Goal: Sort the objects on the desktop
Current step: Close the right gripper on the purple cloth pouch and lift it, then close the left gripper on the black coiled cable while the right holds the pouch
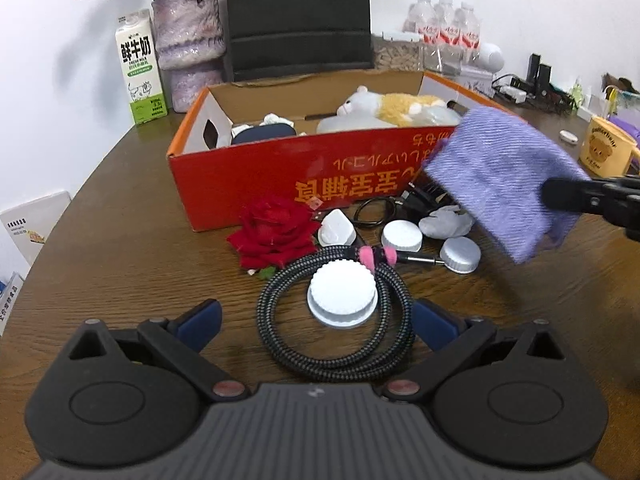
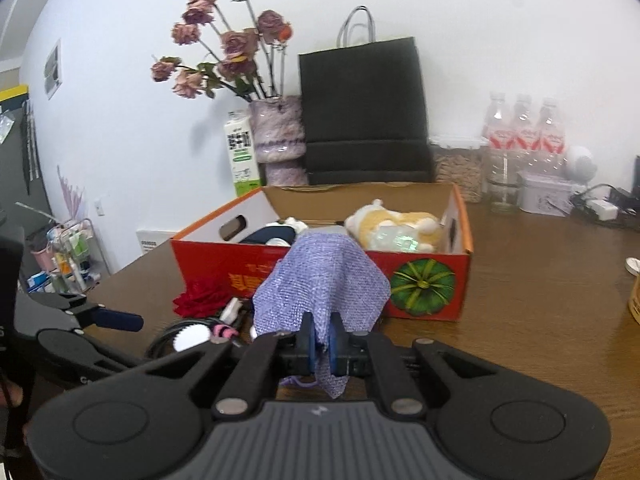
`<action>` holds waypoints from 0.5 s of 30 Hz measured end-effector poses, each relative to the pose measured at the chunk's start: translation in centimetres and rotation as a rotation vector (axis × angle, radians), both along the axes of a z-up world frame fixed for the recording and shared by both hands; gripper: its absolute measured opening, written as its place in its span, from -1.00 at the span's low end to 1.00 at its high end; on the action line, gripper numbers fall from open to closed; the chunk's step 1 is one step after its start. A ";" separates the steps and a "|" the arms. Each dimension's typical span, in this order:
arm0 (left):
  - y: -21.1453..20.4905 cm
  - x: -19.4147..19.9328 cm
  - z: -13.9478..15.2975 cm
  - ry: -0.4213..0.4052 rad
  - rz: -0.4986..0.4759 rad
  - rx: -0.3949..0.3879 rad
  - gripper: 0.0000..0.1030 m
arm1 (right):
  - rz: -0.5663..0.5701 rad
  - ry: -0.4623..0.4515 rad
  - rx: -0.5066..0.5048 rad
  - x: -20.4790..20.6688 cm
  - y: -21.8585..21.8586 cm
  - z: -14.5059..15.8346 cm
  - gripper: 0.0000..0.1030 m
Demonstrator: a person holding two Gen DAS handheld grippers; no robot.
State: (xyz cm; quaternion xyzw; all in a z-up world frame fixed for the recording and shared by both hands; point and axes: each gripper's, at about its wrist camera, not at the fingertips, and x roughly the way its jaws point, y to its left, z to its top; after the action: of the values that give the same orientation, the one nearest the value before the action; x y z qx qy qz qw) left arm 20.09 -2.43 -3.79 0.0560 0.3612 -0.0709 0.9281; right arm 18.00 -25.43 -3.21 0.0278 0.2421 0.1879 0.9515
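1. The cloth [image 2: 320, 284], purple and woven, is pinched between the closed blue pads of the right gripper [image 2: 325, 346]. It hangs clear of the table [image 2: 540, 320], in front of the box's near wall.
2. From the left wrist view the cloth [image 1: 504, 188] hangs over the box's right front corner, with the right gripper [image 1: 560, 196] coming in from the right.
3. The box [image 1: 256, 172], red cardboard and open-topped, holds a plush toy [image 1: 392, 108] at the right, a pale plastic thing beneath it, and a dark blue item [image 1: 262, 134] at the left with something white behind it.
4. The left gripper [image 1: 316, 320] stands wide open and holds nothing; its pads sit either side of a coiled cable [image 1: 280, 344] with a white cap [image 1: 342, 294] inside the coil.
5. Between coil and box lie a red rose [image 1: 274, 232], more white caps, a white plug, a crumpled tissue and a black cord.
6. Behind the box stand a vase [image 1: 188, 44] of dried flowers, a milk carton [image 1: 140, 68], a black bag [image 1: 298, 16] and water bottles [image 1: 444, 28].
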 end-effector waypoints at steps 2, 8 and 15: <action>-0.2 0.4 -0.2 0.012 -0.003 -0.002 1.00 | -0.009 0.011 0.004 0.0 -0.4 -0.3 -0.90; -1.0 1.1 -0.9 0.024 -0.008 0.012 1.00 | -0.008 0.032 0.012 0.1 -0.8 -1.2 -0.90; -0.5 1.4 -0.7 0.024 0.020 -0.043 0.78 | -0.004 0.031 0.019 -0.1 -0.8 -1.3 -0.90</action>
State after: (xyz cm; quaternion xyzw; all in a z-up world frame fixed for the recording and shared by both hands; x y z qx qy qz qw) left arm 21.46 -2.91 -4.52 0.0318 0.3712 -0.0701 0.9254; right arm 17.92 -26.21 -4.51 0.0401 0.2552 0.1879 0.9476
